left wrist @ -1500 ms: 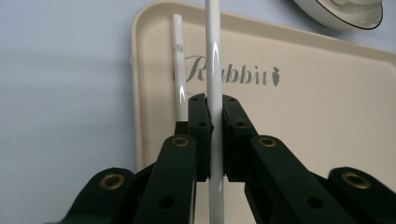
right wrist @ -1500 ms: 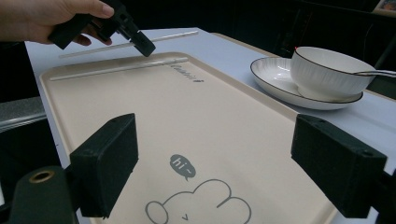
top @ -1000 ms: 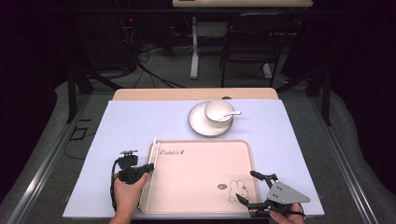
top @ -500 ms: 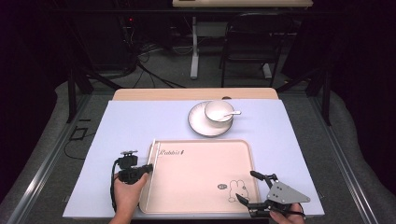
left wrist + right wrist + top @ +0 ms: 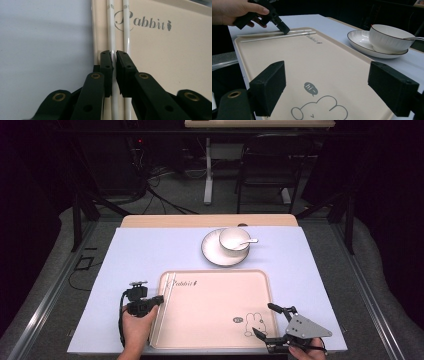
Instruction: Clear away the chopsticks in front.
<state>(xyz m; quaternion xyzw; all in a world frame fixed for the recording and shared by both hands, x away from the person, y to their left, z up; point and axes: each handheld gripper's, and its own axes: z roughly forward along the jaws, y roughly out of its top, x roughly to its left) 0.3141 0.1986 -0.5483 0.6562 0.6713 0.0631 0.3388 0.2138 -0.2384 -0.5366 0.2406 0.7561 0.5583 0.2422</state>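
We see no change across the last second: both hands remain stationary, so the pick-up is at the grip stage. Our left tool is clamped on the outer chopstick, a thin white rod lying with its twin along the tray's left rim. Our right tool stands apart, empty.

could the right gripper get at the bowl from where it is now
Probably yes: the right gripper stands open over the tray's near corner, and only bare tray lies between it and the bowl on its saucer.
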